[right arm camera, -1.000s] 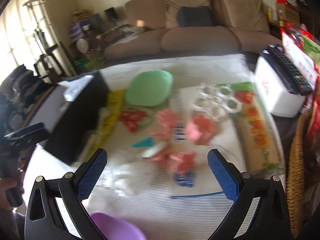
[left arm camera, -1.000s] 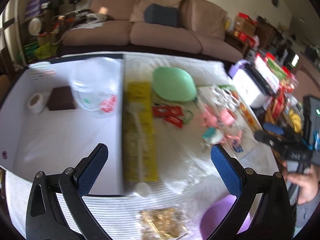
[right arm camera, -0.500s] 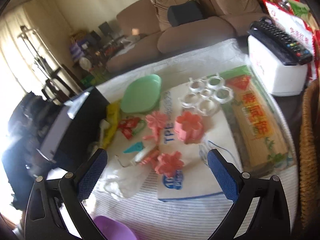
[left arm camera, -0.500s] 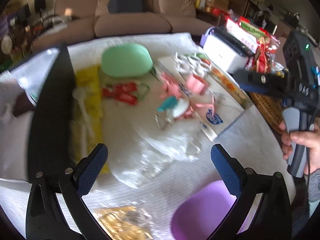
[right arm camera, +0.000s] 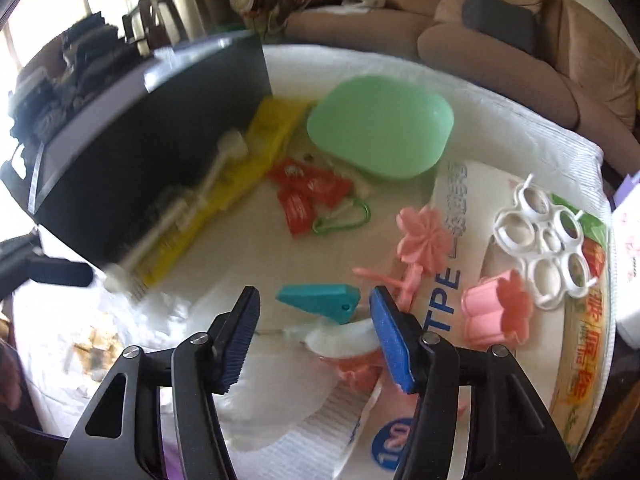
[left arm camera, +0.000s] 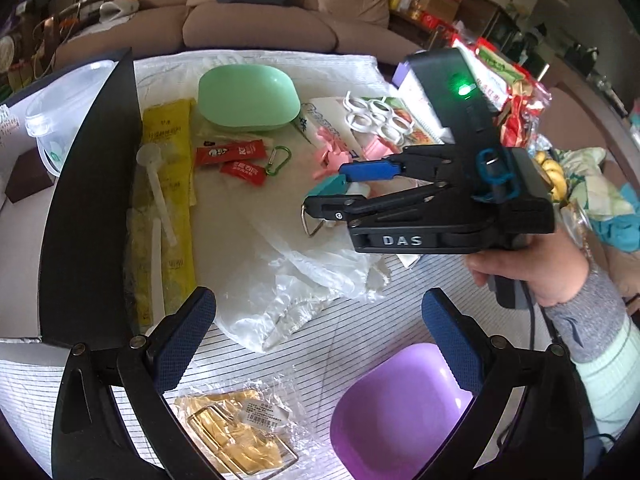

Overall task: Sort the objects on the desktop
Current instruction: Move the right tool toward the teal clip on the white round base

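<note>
We watch the right gripper [right arm camera: 314, 340] come down over the teal clip [right arm camera: 320, 302]: half a second ago its fingers were spread wide above the whole spread of clutter, and now they have narrowed and sit on either side of the clip's round end, not yet pinching it. From the left wrist view we see the same tool [left arm camera: 332, 190] swung in across the table, its jaws low over the teal piece [left arm camera: 329, 185]. That tells us, in our judgement, the clip is the next thing chosen for sorting, and the grab is just about to happen.

The left gripper [left arm camera: 318, 340] hangs back with its fingers wide apart, holding nothing, the purple bowl [left arm camera: 394, 408] just below its right finger.

Now the stuff itself. The clip is hard, smooth plastic, wedge-shaped, tapering to a point, lying flat on the white striped cloth [right arm camera: 304, 440] beside a crinkly translucent bag [left arm camera: 304, 280]. Next to it we have pink flower-shaped moulds [right arm camera: 494, 310], ribbed and rigid-looking, a white ring cluster [right arm camera: 546, 240], glossy red sachets [right arm camera: 306, 194], a green carabiner [right arm camera: 344, 218] and the matte green dish [right arm camera: 380, 128] turned upside down. The black box wall [right arm camera: 160, 140] stands to the left.
</note>
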Demonstrator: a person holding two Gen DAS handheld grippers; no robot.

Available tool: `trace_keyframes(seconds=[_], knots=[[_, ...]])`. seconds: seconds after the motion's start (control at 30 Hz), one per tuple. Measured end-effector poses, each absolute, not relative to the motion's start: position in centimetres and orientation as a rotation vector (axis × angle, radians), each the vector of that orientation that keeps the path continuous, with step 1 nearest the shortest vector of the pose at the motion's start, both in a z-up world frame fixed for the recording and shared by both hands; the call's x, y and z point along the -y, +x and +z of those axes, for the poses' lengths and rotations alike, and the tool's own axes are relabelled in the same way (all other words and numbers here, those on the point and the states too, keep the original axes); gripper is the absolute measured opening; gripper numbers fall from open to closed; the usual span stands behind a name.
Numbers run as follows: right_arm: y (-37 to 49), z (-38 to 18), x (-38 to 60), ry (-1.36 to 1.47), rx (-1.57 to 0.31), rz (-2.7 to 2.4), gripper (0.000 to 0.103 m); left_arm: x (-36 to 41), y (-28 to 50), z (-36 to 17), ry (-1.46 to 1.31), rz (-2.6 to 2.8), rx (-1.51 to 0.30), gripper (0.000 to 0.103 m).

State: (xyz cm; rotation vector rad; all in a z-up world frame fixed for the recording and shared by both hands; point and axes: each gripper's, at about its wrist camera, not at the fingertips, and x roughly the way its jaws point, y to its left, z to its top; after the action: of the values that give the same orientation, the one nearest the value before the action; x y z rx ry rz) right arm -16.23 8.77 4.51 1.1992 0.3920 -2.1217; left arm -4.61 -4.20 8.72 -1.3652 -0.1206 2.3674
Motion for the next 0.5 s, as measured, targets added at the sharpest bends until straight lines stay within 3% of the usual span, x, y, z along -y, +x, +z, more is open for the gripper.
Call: trace_keyframes(seconds=[0.1,0.13,0.3,0.33,0.5], knots=[[-17.0,3.6,-8.4,1.224,-0.429,-2.1,0.049,4.3,-4.8,8.5,-1.377,2.355,0.142,0.103],[-17.3,3.6,-8.4,1.233,-0.419,-2.095,0.037,4.4,-4.8,8.4,-1.379,2.355,0.144,0.103],[-17.4,4.6,-9.5,1.217,-0.329,-2.132,0.027,5.1,-4.8,9.4,-1.347,2.369,0.18,0.103],[-17.2,5.3,-10.0,1.205,-0.291,-2.145,0.021,5.3,-4.8,9.7,-1.332,2.37,0.192,0.103],[-15.6,10.6,-11.0,1.091,-0.169,-2.181,0.016,6.8,-4.3,12.3,-1.22,2.407,0.242,0.103]])
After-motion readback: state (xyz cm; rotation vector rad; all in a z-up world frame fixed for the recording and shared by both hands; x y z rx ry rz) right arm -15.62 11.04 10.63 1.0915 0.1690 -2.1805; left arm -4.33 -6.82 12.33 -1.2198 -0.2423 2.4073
